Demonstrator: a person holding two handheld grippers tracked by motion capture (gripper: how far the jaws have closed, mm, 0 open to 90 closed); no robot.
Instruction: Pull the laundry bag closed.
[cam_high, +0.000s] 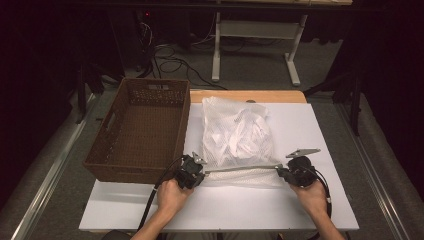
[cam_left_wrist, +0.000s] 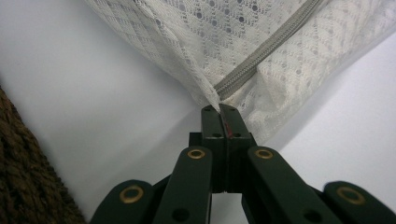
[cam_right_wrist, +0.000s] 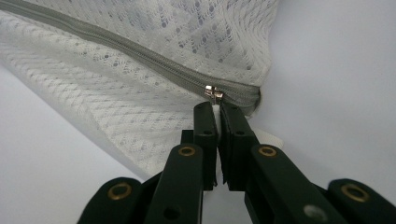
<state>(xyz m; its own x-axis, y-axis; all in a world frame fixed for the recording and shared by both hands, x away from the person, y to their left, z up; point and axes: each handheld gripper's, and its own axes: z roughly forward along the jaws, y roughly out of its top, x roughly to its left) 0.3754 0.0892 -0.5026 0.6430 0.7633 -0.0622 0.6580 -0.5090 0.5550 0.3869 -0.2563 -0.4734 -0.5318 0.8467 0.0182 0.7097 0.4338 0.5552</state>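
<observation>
Jaws of left gripper (cam_left_wrist: 219, 109) pressed together on the near-left corner of the white mesh laundry bag (cam_high: 236, 135), at the closed end of its grey zipper (cam_left_wrist: 268, 49). Jaws of right gripper (cam_right_wrist: 217, 108) drawn almost together just below the metal zipper slider (cam_right_wrist: 214, 94), apparently pinching its pull tab or the fabric at that corner; exact contact hidden between the pads. Zipper stretched taut between both grippers along the bag's near edge, as seen from the high view, with left gripper (cam_high: 191, 172) and right gripper (cam_high: 295, 172) at either end. Bag lying flat on the white tabletop (cam_high: 320, 135), filled with white cloth, just right of the brown woven basket (cam_high: 142, 127), which stands open and holds nothing.

Step in hand, as judged: bag braced at one corner, slider gripped at the other, ready for unzipping. Next move likely calls for a firm anchor at the left corner and a straight pull of the slider along the zipper line toward it, with tension kept to prevent bunching of the mesh.
</observation>
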